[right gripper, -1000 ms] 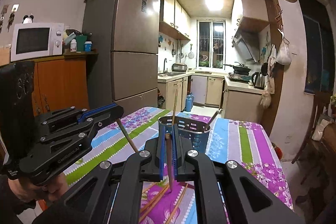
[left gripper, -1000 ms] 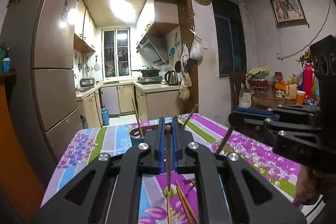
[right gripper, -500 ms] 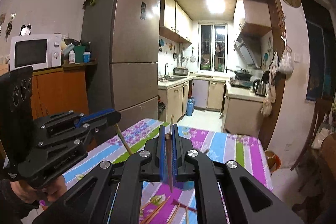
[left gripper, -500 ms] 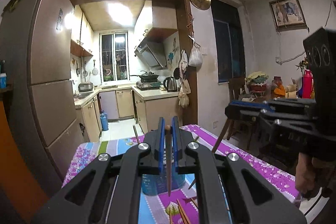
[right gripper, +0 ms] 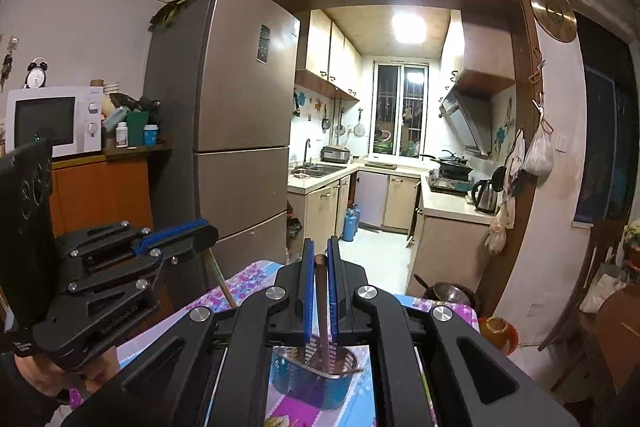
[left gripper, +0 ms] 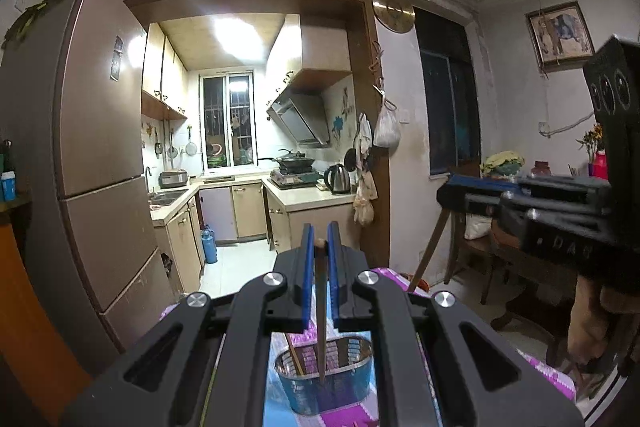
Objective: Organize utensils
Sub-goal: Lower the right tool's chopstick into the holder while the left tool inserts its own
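Already some of the sorting looks done: in the left wrist view a chopstick leans inside the metal utensil holder [left gripper: 326, 375], which stands on the flowered tablecloth [left gripper: 548, 367] just below both tools. The left gripper [left gripper: 319, 247] has its blue pads pressed together on a brown chopstick [left gripper: 321, 323], held nearly upright, with its lower tip hanging over the holder's mouth. The right gripper [right gripper: 319, 251] is likewise clamped on its own chopstick [right gripper: 322, 315], and that stick's tip seems to reach down to the rim or just inside the holder [right gripper: 316, 375]; the fisheye makes it hard to say whether it has entered. A further dark piece lies across the rim in the right wrist view, too small to name. Judging from this, the work is in its middle stretch: two sticks are raised and lined up above the container, neither is let go, and dropping both in is what remains here. Whether more utensils wait on the cloth cannot be told, since the gripper bodies hide most of the table.
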`<state>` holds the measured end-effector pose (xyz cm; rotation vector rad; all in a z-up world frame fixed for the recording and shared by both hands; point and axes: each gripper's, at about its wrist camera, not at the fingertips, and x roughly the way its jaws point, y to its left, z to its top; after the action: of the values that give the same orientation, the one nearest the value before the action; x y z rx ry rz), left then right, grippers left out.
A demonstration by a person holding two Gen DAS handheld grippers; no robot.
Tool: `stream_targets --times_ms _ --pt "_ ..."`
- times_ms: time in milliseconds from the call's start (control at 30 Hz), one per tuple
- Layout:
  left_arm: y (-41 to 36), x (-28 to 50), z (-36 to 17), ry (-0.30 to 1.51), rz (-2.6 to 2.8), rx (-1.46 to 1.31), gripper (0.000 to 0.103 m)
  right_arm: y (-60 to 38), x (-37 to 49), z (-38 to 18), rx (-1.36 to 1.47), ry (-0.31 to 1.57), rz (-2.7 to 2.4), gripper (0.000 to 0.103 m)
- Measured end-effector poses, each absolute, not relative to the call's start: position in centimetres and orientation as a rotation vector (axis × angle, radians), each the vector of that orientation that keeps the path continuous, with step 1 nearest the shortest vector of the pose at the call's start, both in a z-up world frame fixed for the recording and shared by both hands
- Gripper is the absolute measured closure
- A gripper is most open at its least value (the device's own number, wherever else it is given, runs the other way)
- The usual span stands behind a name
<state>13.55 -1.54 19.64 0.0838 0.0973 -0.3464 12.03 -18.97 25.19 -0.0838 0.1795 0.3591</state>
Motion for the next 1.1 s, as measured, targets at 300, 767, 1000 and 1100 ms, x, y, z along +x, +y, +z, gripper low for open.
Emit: stream_targets --times_ms 300,767,1000,1100 --pt "-2.7 18.1 19.9 0.129 -0.309 0.094 0.098 -19.2 17.6 24.7 -0.042 0.24 0.351 0.096" --pt "-2.3 23.7 15.2 0.228 -0.279 0.084 0.098 -20.3 24.0 19.2 0.023 0.366 0.345 0.096" --pt "-2.7 24.9 13.9 0.262 -0.277 0.093 0.097 -20.2 25.7 17.5 0.034 0.405 0.354 0.096" --pt "-2.7 25.2 13.5 0.273 -0.274 0.094 0.097 -20.2 26.1 17.0 0.036 0.418 0.357 0.096"
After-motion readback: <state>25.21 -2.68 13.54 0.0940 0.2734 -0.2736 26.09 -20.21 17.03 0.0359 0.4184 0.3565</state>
